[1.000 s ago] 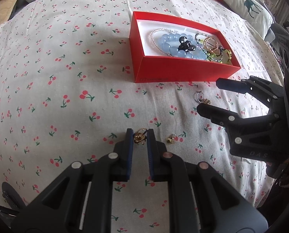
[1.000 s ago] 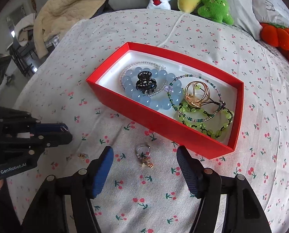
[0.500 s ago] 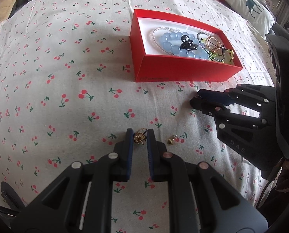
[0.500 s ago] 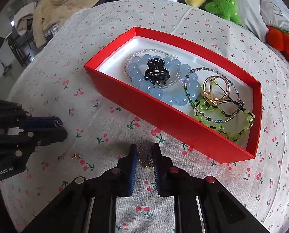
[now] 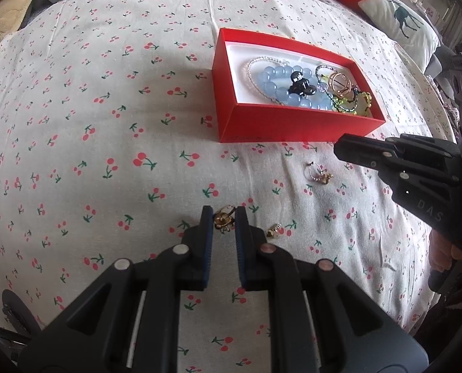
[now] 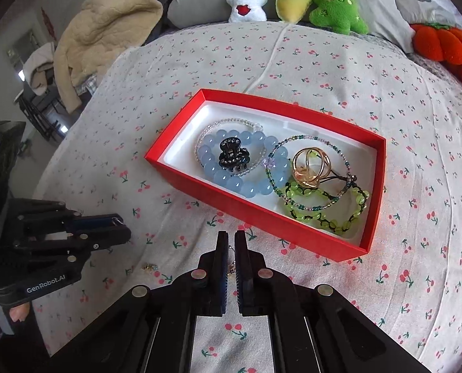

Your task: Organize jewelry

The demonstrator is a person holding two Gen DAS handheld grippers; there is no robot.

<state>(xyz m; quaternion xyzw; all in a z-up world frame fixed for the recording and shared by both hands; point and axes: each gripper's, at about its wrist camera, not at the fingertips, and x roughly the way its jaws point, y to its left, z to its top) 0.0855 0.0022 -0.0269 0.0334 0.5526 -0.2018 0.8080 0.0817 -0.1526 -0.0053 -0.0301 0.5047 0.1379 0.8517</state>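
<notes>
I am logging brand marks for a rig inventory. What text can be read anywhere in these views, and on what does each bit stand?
"GenRobot.AI": white print on the left gripper body.
"DAS": faint raised letters on the right gripper body, possibly cut off.
Red box: faint mark on its front wall, too small to read.

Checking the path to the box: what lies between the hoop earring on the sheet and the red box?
Only bare cherry-print sheet separates the hoop earring from the red box, as the left wrist view shows.
</notes>
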